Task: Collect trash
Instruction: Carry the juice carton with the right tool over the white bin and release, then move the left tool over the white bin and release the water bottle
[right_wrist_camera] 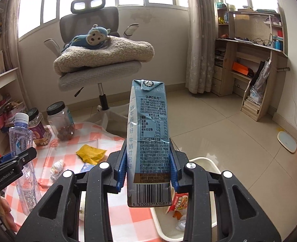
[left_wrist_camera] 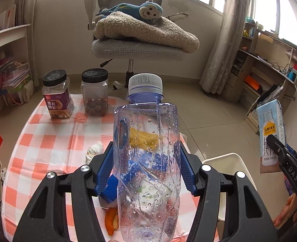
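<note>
**Both grippers lift trash near the bin**

A white bin [right_wrist_camera: 206,162] beside the checkered table [right_wrist_camera: 112,139] holds a red wrapper [right_wrist_camera: 178,202]. The left gripper [left_wrist_camera: 146,161] clamps an upright plastic bottle [left_wrist_camera: 146,161]; the right gripper [right_wrist_camera: 148,161] clamps an upright milk carton [right_wrist_camera: 148,141] above the bin's edge.

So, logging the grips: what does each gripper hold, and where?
Left gripper: clear plastic water bottle, mid-body. Right gripper: pale blue milk carton, lower sides.
</note>
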The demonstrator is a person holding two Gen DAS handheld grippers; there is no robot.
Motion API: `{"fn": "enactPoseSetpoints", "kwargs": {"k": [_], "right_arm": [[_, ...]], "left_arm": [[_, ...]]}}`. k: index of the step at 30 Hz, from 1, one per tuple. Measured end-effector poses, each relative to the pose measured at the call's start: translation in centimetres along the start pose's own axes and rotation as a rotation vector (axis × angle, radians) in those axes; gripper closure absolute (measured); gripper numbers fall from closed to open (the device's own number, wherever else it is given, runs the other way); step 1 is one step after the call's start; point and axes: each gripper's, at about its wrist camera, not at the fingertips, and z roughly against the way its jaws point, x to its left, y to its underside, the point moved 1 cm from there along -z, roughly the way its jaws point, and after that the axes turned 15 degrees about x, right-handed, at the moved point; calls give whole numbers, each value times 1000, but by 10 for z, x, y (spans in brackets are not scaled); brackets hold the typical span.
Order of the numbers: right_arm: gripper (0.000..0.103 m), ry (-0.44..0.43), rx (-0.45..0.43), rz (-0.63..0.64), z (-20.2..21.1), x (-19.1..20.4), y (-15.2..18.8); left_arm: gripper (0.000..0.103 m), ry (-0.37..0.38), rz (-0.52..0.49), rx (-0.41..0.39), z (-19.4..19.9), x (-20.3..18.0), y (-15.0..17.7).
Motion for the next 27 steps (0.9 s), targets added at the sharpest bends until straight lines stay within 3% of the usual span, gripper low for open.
{"fn": "enactPoseSetpoints", "kwargs": {"k": [5, 6, 7, 8, 11, 27], "right_arm": [[67, 41, 32, -90, -5, -45, -1], [62, 51, 38, -110, -6, -52, -1], [49, 64, 40, -133, -5, -60, -1], [42, 73, 35, -155, -4, -68, 0], [37, 98, 23, -208, 1, -90, 1], [29, 166, 4, -382, 20, -180, 17]], "left_arm": [[44, 32, -44, 13, -12, -31, 4], [44, 37, -54, 17, -14, -37, 4], [44, 45, -62, 21, -17, -43, 5], [44, 54, -69, 26, -19, -49, 5], [44, 82, -90, 43, -27, -67, 7], [44, 262, -219, 154, -76, -178, 21]]}}
